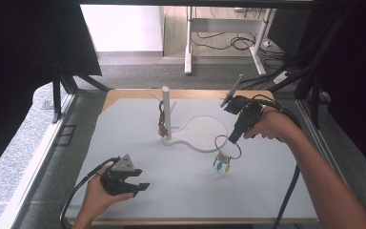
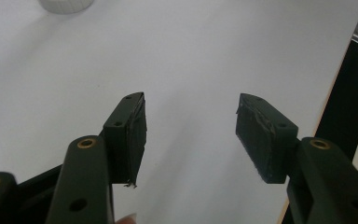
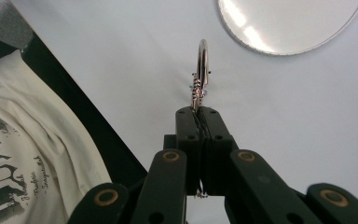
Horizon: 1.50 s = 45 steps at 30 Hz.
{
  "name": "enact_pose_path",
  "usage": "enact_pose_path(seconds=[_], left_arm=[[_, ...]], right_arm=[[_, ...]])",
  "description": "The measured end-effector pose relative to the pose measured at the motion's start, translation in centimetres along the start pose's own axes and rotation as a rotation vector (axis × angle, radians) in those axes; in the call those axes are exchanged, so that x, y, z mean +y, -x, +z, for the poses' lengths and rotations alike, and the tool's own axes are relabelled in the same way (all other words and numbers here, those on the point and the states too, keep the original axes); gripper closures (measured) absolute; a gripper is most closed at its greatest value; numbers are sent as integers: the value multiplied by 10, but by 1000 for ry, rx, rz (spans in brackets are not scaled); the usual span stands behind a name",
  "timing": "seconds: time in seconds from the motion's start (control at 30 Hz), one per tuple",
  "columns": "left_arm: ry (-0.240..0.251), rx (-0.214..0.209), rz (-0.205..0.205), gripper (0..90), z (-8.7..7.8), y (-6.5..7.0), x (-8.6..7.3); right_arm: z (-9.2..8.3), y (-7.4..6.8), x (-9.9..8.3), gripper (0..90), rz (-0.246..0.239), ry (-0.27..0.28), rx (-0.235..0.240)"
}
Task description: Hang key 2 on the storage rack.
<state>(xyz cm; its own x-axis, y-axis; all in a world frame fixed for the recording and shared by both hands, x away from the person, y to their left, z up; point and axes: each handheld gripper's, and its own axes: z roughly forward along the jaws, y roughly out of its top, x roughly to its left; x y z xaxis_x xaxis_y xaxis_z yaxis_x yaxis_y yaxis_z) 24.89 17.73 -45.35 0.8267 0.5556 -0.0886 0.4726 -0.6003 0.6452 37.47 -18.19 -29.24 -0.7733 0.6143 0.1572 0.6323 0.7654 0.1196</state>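
Your right hand-held gripper (image 1: 232,139) is pinched tight on the key ring (image 1: 227,147), holding it just above the table (image 1: 171,186) near the frame's middle. Your left hand-held gripper (image 1: 138,188) waits open, lower left. Next, I think you carry the ring to the white stand (image 1: 166,112) and hang it on a peg.

We count one white peg stand (image 1: 166,112) with round flat base; two bracelets: one brown beaded bracelet (image 1: 162,125) on stand, one thin metal ring bracelet (image 1: 227,146) with two oval charms (blue, yellow); two black two-jaw grippers.
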Motion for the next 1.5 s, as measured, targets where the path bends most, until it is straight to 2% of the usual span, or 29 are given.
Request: enact_pose_path(seconds=[0.43, 0.7, 1.0, 1.37, 1.5], left_arm=[[-17, 0, 4, 435, 2, 0, 0], [-17, -2, 7, 435, 2, 0, 0], [-13, 1, -5, 434, 2, 1, 0], [-18, 5, 2, 434, 1, 1, 0], [-20, 7, -10, 435, 4, 2, 0]], right_arm=[[-4, 4, 9, 879, 11, 13, 1], [-5, 6, 16, 879, 16, 1, -7], [-13, 10, 25, 879, 27, 41, -3], [-16, 19, 36, 879, 53, 49, -2], [-17, 22, 40, 879, 48, 59, 7]])
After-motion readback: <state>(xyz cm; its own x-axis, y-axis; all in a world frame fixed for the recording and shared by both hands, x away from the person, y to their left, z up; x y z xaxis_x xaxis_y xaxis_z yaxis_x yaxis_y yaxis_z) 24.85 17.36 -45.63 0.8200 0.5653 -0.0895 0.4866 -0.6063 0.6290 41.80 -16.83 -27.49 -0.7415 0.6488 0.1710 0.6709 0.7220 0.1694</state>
